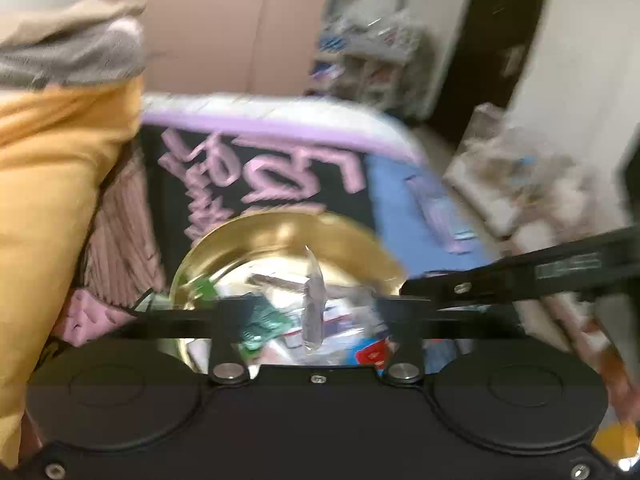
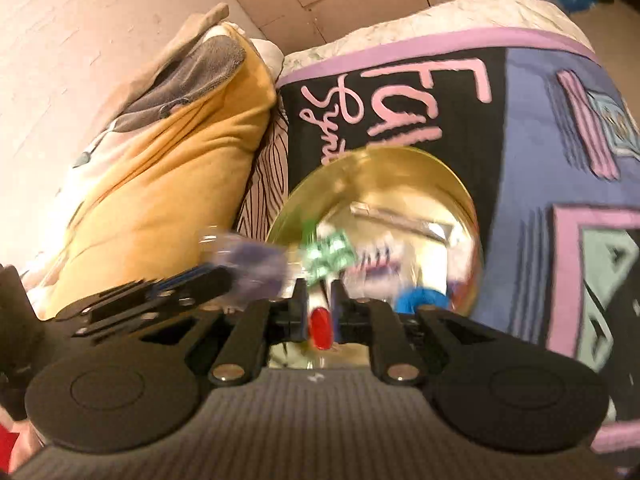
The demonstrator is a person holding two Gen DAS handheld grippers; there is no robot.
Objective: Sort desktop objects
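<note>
A round gold tin [image 1: 288, 236] [image 2: 384, 176] lies on a printed blanket, with several small packets and a green sachet [image 1: 260, 324] [image 2: 332, 254] inside. My left gripper [image 1: 316, 312] hovers over the tin with its jaws wide apart; a clear wrapper [image 1: 314, 304] hangs between them, touching neither. My right gripper [image 2: 320, 300] is shut on a white pen with a red cap [image 2: 320, 326], just over the tin's near rim. The left gripper also shows at the left of the right wrist view [image 2: 192, 284]. Both views are motion-blurred.
A yellow cushion [image 2: 160, 176] with a grey cloth on it lies left of the tin. The blanket [image 2: 540, 128] covers a bed. A cardboard wall [image 1: 208, 20] stands behind, shelves [image 1: 368, 48] at far right.
</note>
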